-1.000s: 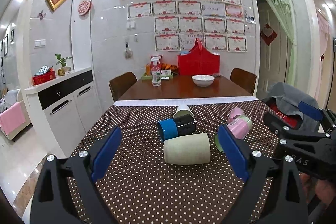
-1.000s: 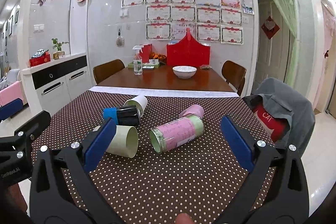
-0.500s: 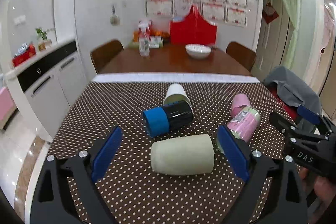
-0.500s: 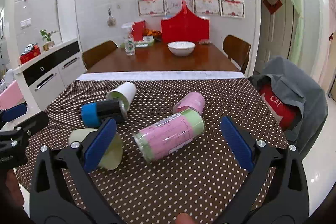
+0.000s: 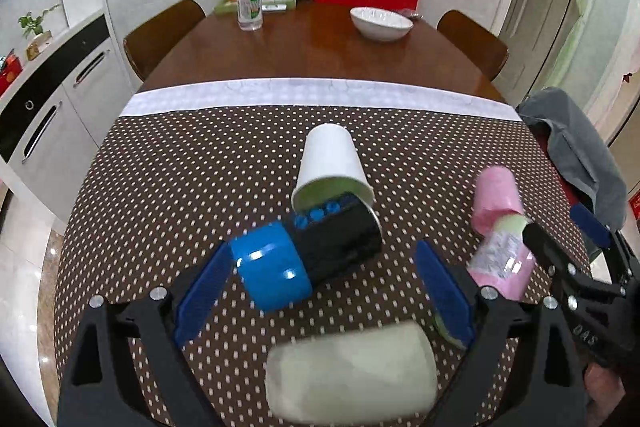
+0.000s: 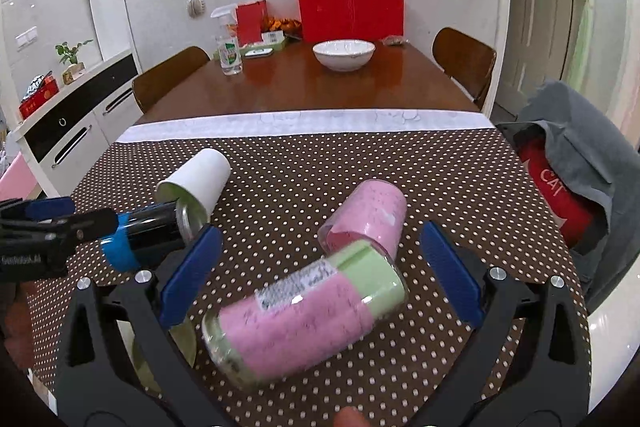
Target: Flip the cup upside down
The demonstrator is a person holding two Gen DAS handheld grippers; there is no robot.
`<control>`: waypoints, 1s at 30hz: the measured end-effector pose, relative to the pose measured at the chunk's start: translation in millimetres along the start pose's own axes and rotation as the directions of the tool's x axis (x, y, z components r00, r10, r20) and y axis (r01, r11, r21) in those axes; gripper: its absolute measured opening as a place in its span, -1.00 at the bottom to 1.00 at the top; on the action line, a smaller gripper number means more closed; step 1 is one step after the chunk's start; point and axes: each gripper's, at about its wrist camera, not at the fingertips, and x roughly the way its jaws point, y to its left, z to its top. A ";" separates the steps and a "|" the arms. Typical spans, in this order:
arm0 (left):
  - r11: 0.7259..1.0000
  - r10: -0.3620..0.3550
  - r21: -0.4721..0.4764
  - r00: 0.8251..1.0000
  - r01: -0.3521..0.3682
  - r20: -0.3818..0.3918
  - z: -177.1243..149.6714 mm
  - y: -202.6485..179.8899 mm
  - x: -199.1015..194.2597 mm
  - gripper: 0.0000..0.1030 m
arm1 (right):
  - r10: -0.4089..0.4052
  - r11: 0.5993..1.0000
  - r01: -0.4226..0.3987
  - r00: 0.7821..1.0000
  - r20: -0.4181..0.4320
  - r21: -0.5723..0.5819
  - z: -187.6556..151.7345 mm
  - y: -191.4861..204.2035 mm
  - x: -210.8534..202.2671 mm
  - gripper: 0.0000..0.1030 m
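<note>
Both grippers wide open rn, nothing grabbed. Left gripper point(image 5: 320, 287) hangs over the pale green cup point(image 5: 352, 373), which lies on its side on the dotted tablecloth point(image 5: 180, 167) right btwn its blue pads. Black cup w/ blue band point(image 5: 308, 259) lies just behind it, its far end touching the mouth of a white paper cup point(image 5: 330, 165). Right gripper point(image 6: 316, 275) sits over the pink/green bottle point(image 6: 304, 319), also on its side, w/ a pink cup point(image 6: 368, 223) touching its far end. White bowl point(image 6: 344, 55) further back on the bare table
</note>
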 end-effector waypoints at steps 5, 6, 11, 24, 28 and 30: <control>1.000 -0.009 0.011 0.999 0.010 -0.047 24.6 -0.9 29.4 0.77 | 0.003 1.000 -0.003 0.999 -0.040 -0.006 11.8 -4.6 26.0 0.88; 1.000 -0.004 0.016 0.998 0.004 -0.057 29.7 -1.5 36.6 0.77 | 0.001 1.000 -0.001 0.999 -0.046 -0.006 14.5 -6.3 30.7 0.88; 1.000 -0.009 0.008 0.992 0.010 -0.124 49.9 -2.5 71.6 0.77 | 0.005 1.000 -0.006 0.997 -0.075 -0.014 27.6 -12.5 52.7 0.88; 0.997 -0.072 -0.032 0.953 0.066 -0.293 73.8 -7.4 146.7 0.77 | 0.027 0.999 -0.028 0.995 -0.100 -0.015 42.7 -15.8 83.5 0.88; 0.994 -0.110 -0.043 0.940 0.101 -0.322 75.2 -10.9 162.1 0.54 | 0.030 1.000 -0.030 0.995 -0.092 0.001 43.3 -18.0 82.7 0.88; 0.993 -0.119 -0.043 0.934 0.111 -0.336 74.6 -16.4 169.4 0.26 | 0.028 1.000 -0.027 0.996 -0.088 0.006 42.8 -19.3 80.8 0.88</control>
